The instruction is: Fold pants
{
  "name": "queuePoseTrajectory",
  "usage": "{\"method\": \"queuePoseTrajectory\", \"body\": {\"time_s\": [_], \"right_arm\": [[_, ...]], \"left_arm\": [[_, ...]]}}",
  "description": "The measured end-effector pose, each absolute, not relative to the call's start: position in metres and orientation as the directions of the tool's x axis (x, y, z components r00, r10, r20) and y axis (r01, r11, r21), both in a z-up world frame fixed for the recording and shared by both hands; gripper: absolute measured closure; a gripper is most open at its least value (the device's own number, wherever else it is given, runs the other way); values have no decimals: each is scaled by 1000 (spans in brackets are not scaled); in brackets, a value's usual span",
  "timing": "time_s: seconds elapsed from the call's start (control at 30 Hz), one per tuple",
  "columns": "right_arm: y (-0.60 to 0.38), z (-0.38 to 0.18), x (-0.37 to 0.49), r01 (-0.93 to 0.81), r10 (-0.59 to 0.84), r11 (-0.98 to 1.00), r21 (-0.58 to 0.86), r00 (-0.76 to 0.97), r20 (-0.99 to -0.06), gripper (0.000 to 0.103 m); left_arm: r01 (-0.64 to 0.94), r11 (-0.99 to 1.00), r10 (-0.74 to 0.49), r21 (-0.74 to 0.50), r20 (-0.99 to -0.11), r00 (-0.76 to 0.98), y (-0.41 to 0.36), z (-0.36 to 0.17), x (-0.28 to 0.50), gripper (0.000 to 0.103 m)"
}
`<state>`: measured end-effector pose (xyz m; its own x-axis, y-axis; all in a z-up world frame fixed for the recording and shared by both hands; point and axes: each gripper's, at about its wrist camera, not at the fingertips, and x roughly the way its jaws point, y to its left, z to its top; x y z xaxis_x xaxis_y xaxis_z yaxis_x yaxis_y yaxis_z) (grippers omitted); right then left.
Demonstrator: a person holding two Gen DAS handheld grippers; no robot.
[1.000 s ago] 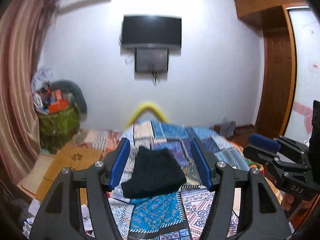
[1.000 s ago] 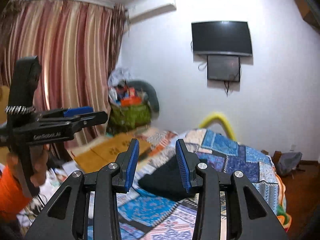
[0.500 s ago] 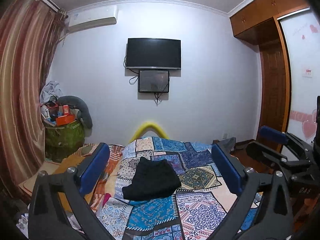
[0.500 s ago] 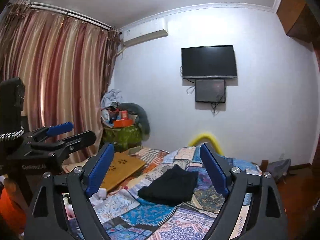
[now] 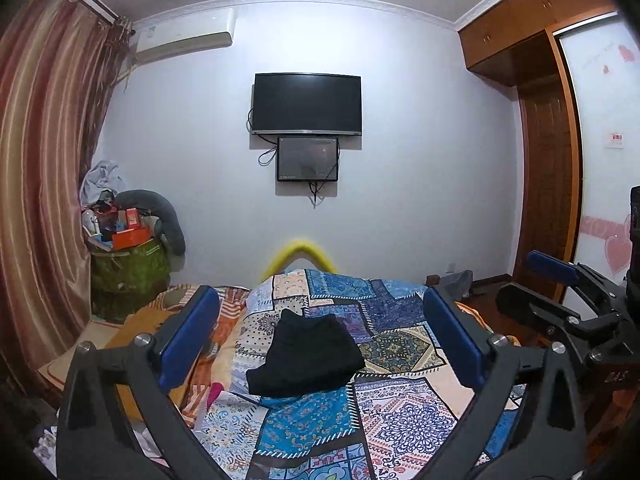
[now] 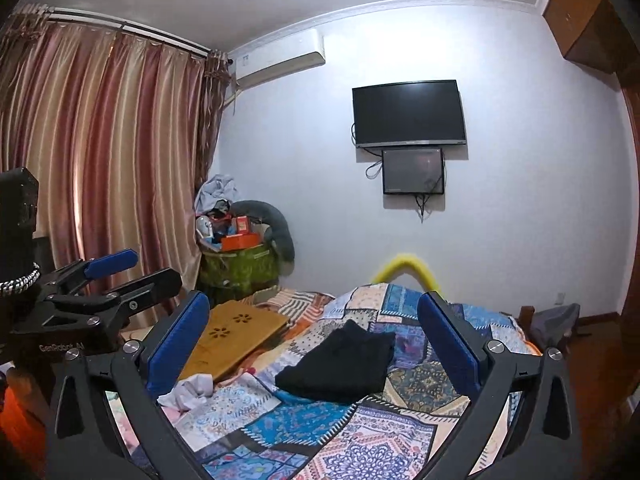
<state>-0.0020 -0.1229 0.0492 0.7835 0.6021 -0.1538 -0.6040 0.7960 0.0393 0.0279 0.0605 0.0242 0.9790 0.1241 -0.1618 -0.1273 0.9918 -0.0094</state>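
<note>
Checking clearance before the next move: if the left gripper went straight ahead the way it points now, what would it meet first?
Probably the folded black pants on the patchwork quilt; they lie centred ahead of the open left gripper, nothing in between. Depth is unclear.

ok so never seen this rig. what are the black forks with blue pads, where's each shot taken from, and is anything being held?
There is no robot here: a person holds a two-finger gripper in each hand, and each carries a fisheye camera looking forward along its fingers. The forks are those fingers, seen from behind.

One picture looks out of the left gripper; the right gripper shows at its right edge. The other looks out of the right gripper, with the left gripper at its left edge.

Ahead is a bed under a patchwork quilt. On it lie black pants, already folded into a compact bundle, with a wooden board further left.

Nothing is held. Both sets of jaws have just been opening and stand wide, with the pants well beyond them, untouched.
</note>
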Motion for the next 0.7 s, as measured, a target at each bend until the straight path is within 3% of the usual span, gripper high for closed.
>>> {"method": "queuePoseTrajectory", "body": {"time_s": [0.7], "right_arm": [[-127,44,3,-605,605,793,66,772,-196,0]], "left_arm": [[-112,993,106,-22,-201,974,70,12,34,0]]}}
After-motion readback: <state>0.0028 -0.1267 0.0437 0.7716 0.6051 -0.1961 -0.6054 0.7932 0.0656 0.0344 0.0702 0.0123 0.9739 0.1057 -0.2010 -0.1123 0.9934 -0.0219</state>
